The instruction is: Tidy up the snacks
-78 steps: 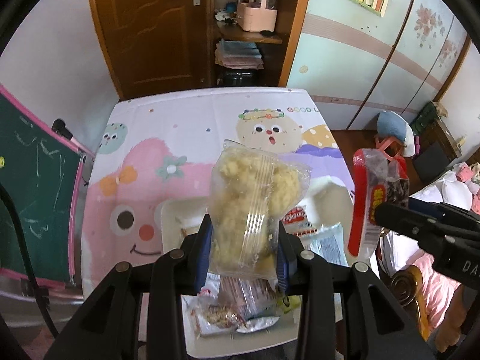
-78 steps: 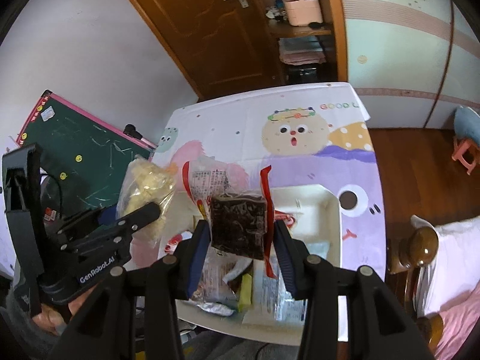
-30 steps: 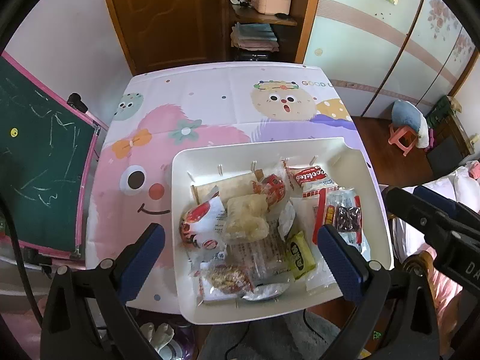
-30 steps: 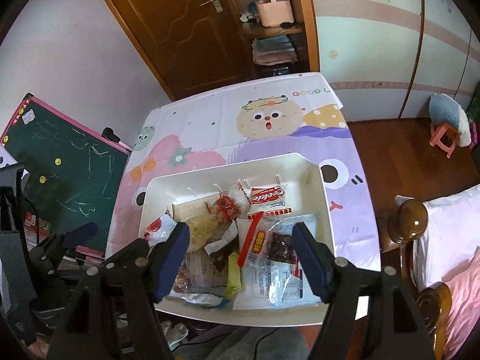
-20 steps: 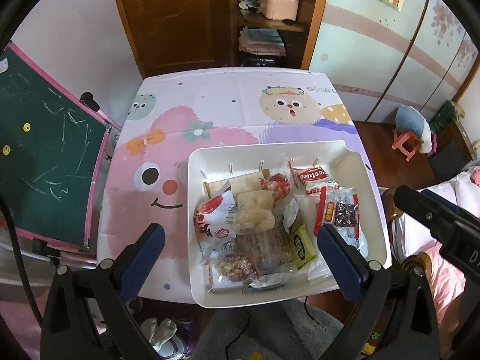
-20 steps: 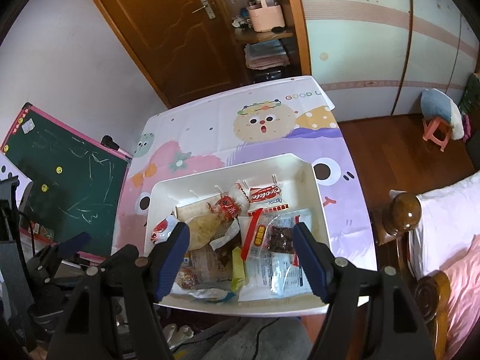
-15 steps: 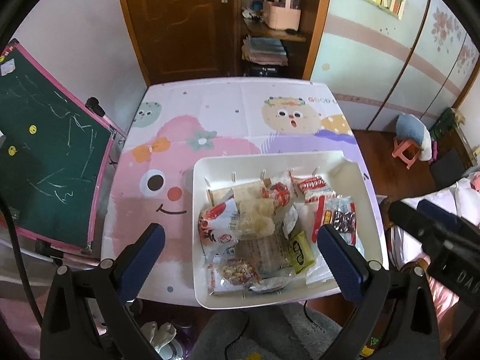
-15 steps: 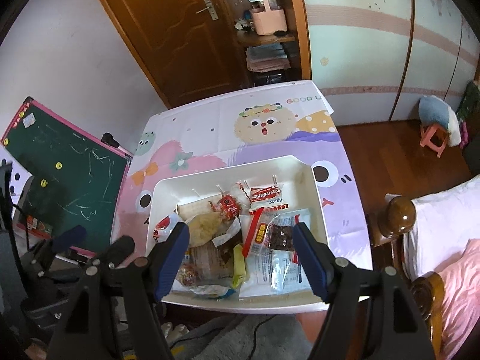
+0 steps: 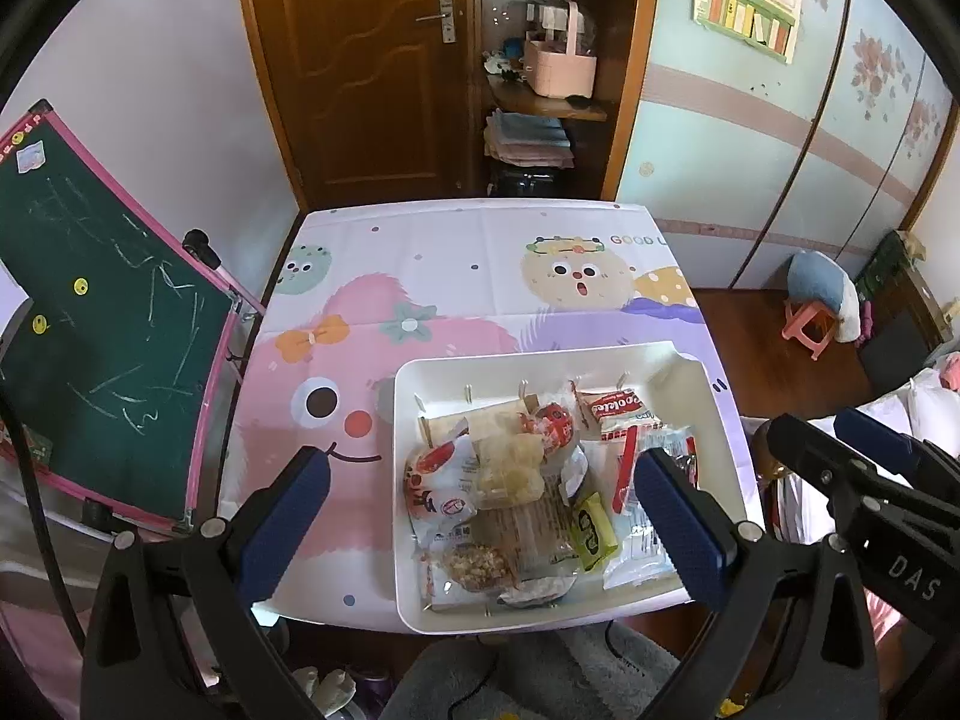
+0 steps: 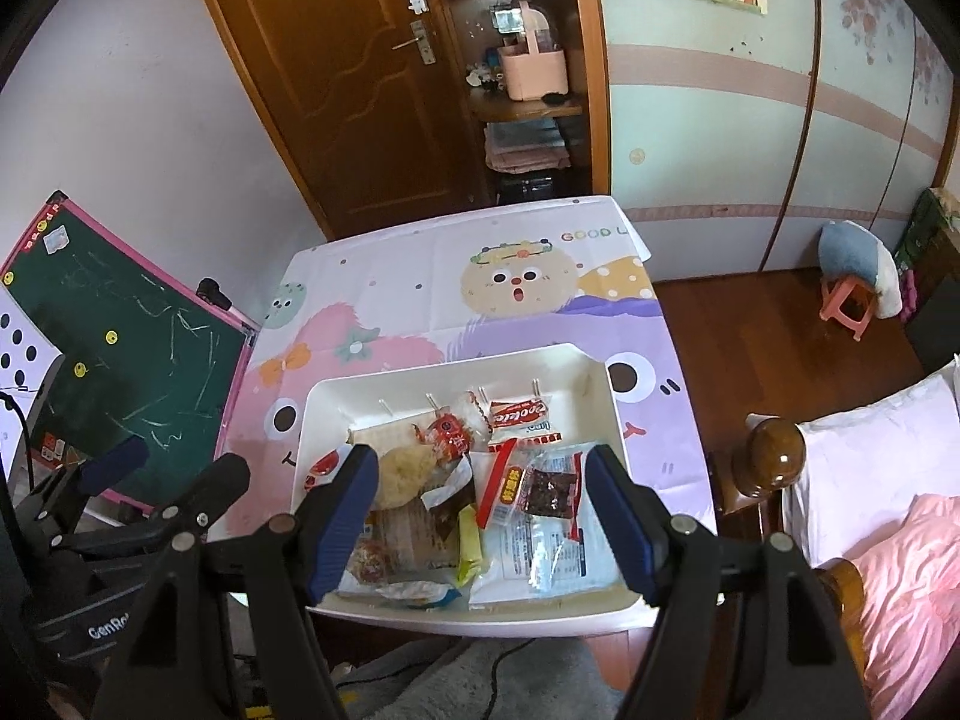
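A white tray [image 9: 403,480] [image 10: 600,384] sits at the near edge of the cartoon-print table and holds several snack packs. Among them are a clear bag of yellow puffs [image 9: 507,468] [image 10: 405,471], a dark dried-fruit pack with red edges [image 10: 549,489] [image 9: 627,465], a red and white cookie pack [image 9: 615,411] [image 10: 519,411] and a yellow-green bar [image 9: 591,531] [image 10: 470,543]. My left gripper [image 9: 480,525] is wide open and empty, held high above the tray. My right gripper [image 10: 480,516] is wide open and empty, also high above it.
A green chalkboard [image 9: 90,324] leans at the table's left. A wooden door [image 9: 360,60] and shelf with a pink basket [image 9: 558,69] stand behind the table. A bedpost [image 10: 774,459] and bed [image 10: 900,540] lie on the right, a pink stool [image 10: 849,300] beyond.
Both grippers let go of their packs, which now lie in the tray. Both opened wide and pulled up and back from the table.
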Motion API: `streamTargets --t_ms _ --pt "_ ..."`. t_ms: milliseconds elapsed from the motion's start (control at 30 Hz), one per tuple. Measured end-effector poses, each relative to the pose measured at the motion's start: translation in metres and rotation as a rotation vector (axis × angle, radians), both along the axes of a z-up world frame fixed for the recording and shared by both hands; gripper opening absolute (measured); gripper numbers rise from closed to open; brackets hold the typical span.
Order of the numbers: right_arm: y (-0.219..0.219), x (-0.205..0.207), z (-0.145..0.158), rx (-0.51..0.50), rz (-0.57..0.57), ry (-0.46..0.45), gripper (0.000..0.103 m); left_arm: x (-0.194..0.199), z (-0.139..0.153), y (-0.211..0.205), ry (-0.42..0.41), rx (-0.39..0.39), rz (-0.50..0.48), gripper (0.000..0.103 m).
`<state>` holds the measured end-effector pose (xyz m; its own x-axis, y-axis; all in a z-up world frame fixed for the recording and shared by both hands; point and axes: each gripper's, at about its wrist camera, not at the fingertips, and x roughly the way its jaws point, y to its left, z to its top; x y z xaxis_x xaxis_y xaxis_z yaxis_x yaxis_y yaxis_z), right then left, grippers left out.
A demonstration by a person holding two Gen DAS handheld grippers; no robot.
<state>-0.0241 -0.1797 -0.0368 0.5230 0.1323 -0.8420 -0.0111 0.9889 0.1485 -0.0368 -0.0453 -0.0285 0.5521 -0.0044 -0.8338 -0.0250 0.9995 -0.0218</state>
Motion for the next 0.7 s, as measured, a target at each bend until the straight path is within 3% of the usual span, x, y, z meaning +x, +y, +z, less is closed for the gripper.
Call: streamTargets --t_ms 700 --pt "-0.0009 0.0010 0.0002 0.001 -0.001 0.001 0.072 0.0049 0.0001 -0.0019 0.005 -0.009 -0.003 0.101"
